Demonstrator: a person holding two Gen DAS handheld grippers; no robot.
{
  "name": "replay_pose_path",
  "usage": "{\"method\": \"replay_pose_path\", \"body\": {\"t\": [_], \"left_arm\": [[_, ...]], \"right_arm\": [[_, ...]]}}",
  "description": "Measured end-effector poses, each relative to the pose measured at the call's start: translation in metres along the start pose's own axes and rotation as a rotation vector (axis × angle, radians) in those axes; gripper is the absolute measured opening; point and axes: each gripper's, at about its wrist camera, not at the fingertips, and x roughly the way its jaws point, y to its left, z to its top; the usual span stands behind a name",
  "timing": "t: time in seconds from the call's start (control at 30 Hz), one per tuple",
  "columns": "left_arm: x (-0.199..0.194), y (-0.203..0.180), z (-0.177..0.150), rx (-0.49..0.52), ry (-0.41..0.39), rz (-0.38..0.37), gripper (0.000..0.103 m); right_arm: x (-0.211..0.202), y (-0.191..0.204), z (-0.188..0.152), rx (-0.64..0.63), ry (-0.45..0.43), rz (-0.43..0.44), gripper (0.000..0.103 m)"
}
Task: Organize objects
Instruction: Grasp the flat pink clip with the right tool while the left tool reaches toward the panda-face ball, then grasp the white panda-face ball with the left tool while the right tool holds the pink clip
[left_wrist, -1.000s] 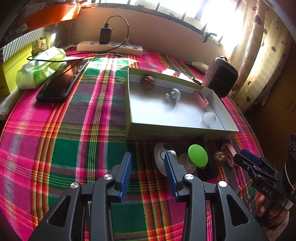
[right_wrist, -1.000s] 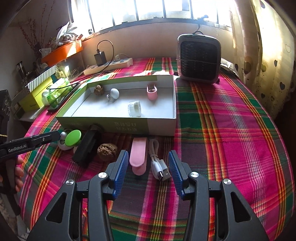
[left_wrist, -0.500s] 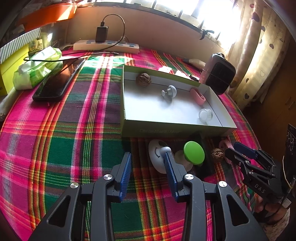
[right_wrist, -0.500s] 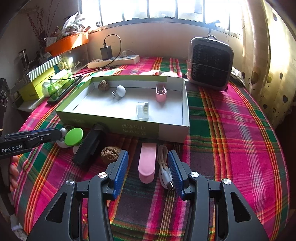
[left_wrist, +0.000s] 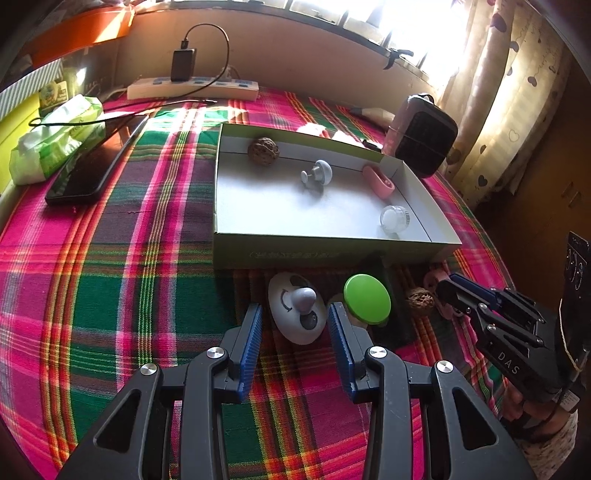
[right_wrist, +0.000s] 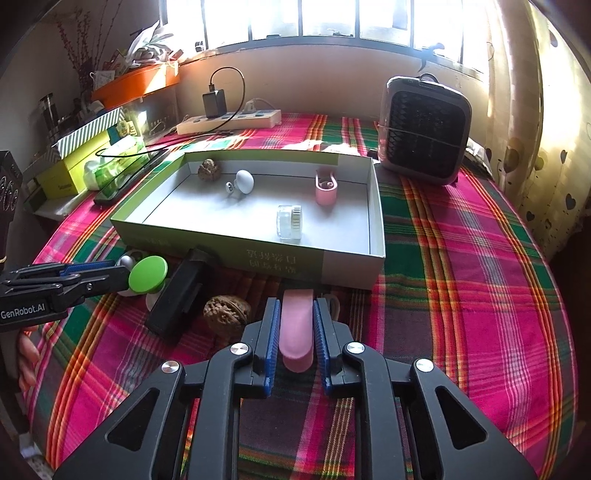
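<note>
1. The worktop (right_wrist: 480, 258), under a pink, green and purple plaid cloth, carries everything.
2. A shallow green-sided box (right_wrist: 236, 254) sits mid-worktop. Inside lie a walnut (right_wrist: 209, 170), a grey mushroom-shaped knob (right_wrist: 243, 181), a pink clip (right_wrist: 326, 190) and a small clear jar (right_wrist: 289, 222).
3. A dark fan heater (right_wrist: 424, 129) stands beyond the box's far right corner.
4. The right claw (right_wrist: 295, 334) is closed in on a pink case (right_wrist: 296, 328) lying in front of the box; both blue pads touch its sides, pinching it.
5. The left claw (left_wrist: 294, 325) is spread, its pads either side of a white egg-shaped gadget (left_wrist: 295, 314) without touching it.
6. A black rectangular block (right_wrist: 181, 295) leans against the box's front wall.
7. A green round cap (left_wrist: 366, 299) sits just right of the white gadget.
8. A second walnut (right_wrist: 226, 314) rests on the cloth between the black block and the pink case.
</note>
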Motion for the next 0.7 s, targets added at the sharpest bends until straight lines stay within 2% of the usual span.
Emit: {"method": "replay_pose_path", "body": {"t": [0.2, 0.5, 0.7], "left_arm": [[0.004, 0.000, 0.004, 0.001, 0.003, 0.020, 0.035], [0.008, 0.007, 0.008, -0.025, -0.004, 0.002, 0.034], [0.006, 0.010, 0.008, -0.032, -0.010, -0.005, 0.027]], "right_arm": [[-0.001, 0.003, -0.001, 0.003, -0.001, 0.022, 0.018], [-0.005, 0.004, -0.004, 0.034, 0.020, 0.075, 0.018], [-0.009, 0.007, -0.009, 0.039, 0.034, 0.089, 0.018]]}}
